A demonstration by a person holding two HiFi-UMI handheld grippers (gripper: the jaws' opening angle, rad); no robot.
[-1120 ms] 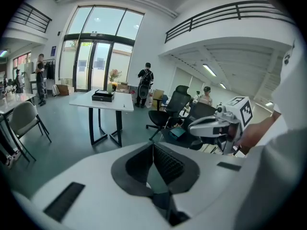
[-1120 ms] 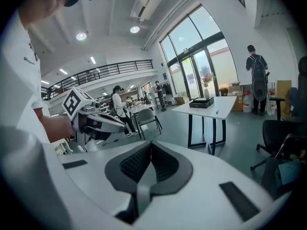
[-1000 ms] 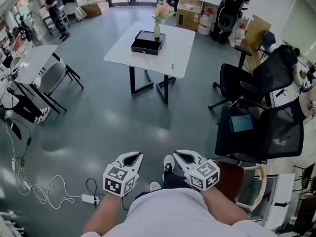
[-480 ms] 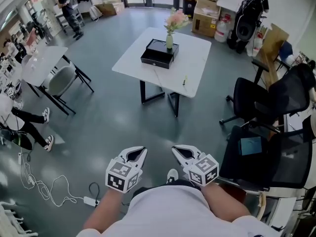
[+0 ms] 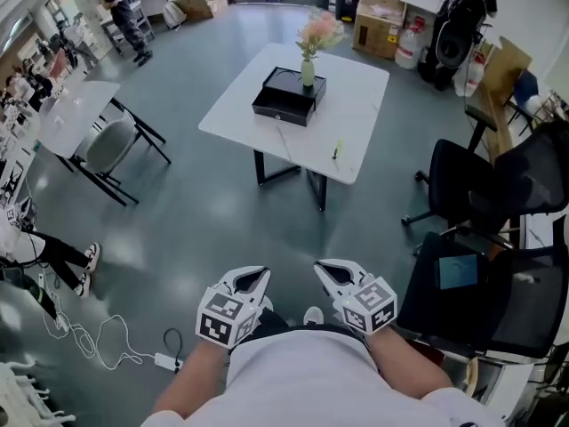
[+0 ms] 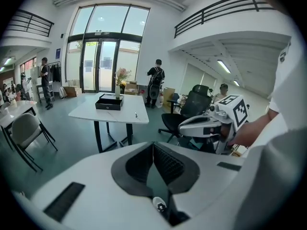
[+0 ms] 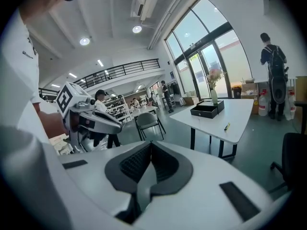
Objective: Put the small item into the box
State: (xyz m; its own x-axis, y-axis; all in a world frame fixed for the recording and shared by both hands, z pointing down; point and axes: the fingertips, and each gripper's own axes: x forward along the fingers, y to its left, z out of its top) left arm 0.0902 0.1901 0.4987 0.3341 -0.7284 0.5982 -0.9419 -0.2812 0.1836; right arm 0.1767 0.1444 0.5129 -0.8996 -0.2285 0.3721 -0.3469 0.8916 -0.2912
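Far ahead stands a white table bearing a black box and a vase of pink flowers. A small yellow-green item lies near the table's near right edge. My left gripper and right gripper hang side by side close to my body, well short of the table, both shut and empty. The left gripper view shows the box, the small item and shut jaws. The right gripper view shows the box, the item and shut jaws.
Black office chairs crowd the right side. On the left stand another white table and a grey chair. Cables and a power strip lie on the floor at lower left. Cardboard boxes stand behind the table.
The white table with the box has come nearer and shifted slightly right in the head view. Both grippers stay shut and side by side in front of my body.
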